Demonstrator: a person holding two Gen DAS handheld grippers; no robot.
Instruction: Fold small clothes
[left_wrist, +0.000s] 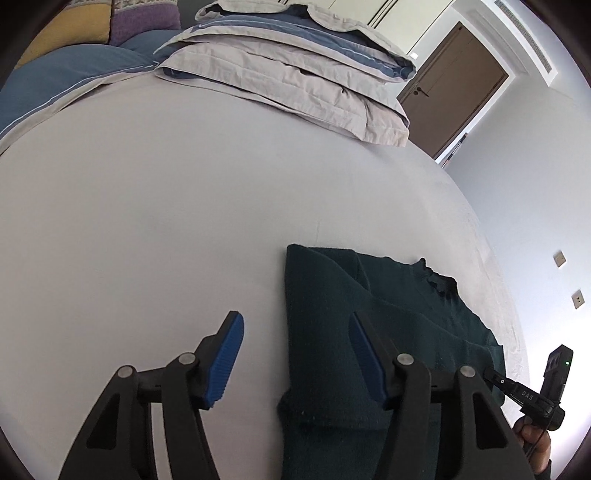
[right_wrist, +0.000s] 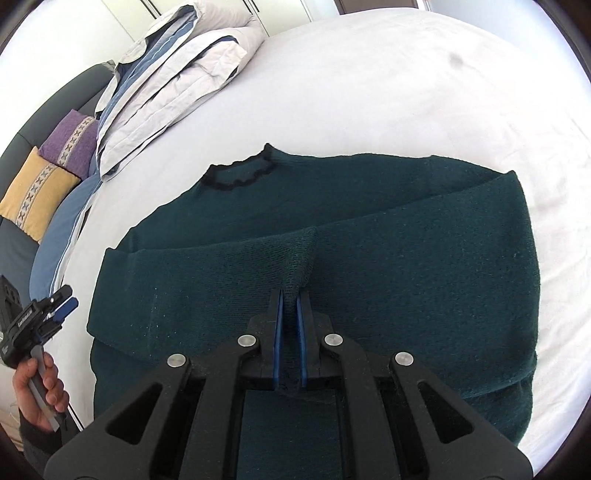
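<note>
A dark green knit sweater (right_wrist: 369, 229) lies on the white bed sheet (right_wrist: 369, 85), its frilled collar (right_wrist: 236, 173) toward the pillows and a sleeve folded across the body. My right gripper (right_wrist: 290, 295) is shut on a pinched ridge of the sweater's folded layer near its middle. My left gripper (left_wrist: 295, 332) is open and empty; one finger hangs over the bare sheet, the other over the sweater's left edge (left_wrist: 332, 314). The left gripper also shows at the left edge of the right wrist view (right_wrist: 62, 306), beside the sweater.
Folded grey and blue bedding (left_wrist: 288, 70) is stacked at the head of the bed. Purple (right_wrist: 70, 136) and yellow (right_wrist: 37, 192) cushions lie by it. A brown door (left_wrist: 458, 88) and a wall stand past the bed's right edge.
</note>
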